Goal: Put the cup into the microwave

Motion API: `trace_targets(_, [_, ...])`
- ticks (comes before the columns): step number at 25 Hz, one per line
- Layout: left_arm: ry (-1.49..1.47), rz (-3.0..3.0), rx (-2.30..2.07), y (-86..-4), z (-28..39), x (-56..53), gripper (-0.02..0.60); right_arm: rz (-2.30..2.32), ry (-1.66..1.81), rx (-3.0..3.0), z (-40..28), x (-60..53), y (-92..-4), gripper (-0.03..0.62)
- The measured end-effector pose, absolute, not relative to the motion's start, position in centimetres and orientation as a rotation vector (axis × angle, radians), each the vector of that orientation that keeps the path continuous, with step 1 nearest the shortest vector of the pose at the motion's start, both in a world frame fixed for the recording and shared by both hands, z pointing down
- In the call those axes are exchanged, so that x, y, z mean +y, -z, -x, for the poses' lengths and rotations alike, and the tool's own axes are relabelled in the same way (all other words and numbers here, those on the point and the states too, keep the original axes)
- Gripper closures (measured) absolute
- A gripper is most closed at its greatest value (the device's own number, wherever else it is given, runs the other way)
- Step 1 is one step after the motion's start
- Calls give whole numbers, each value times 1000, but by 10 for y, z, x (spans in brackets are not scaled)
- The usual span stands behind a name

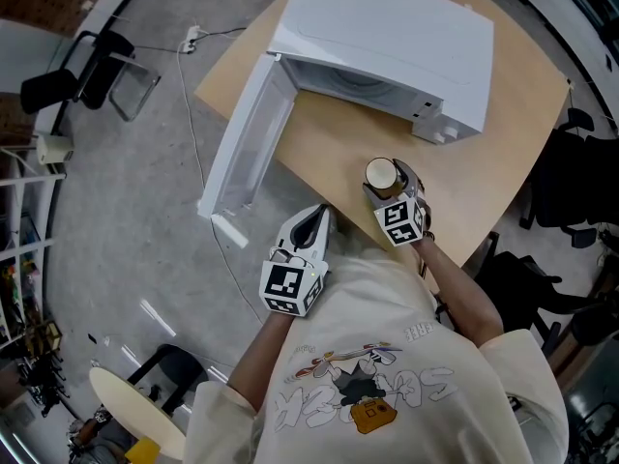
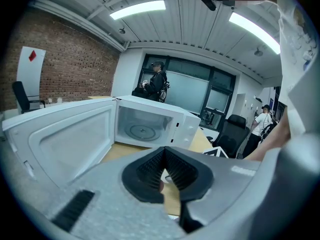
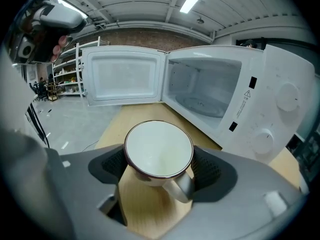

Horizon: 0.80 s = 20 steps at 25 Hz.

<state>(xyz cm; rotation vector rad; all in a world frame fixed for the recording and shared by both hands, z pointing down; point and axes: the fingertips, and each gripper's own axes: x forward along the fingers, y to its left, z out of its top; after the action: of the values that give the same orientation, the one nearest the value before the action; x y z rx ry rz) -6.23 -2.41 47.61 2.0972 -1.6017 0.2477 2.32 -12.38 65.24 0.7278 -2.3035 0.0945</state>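
Cup is gripped between the right tongs, pads on both sides, handle nearest the camera, above the worktop before the open microwave. Left tongs are closed and empty.

1. The microwave faced the person with its cavity wide open.
2. Its door stood swung out, walling the microwave's hinge side.
3. Bare table lay before the microwave's mouth.
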Motion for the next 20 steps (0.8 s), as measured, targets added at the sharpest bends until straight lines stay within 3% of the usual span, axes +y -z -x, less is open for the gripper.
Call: trace_targets(20, [-213,-2090,-1630,-472,85,-32,577,-914,-141,-2369,45,-236,-586,192])
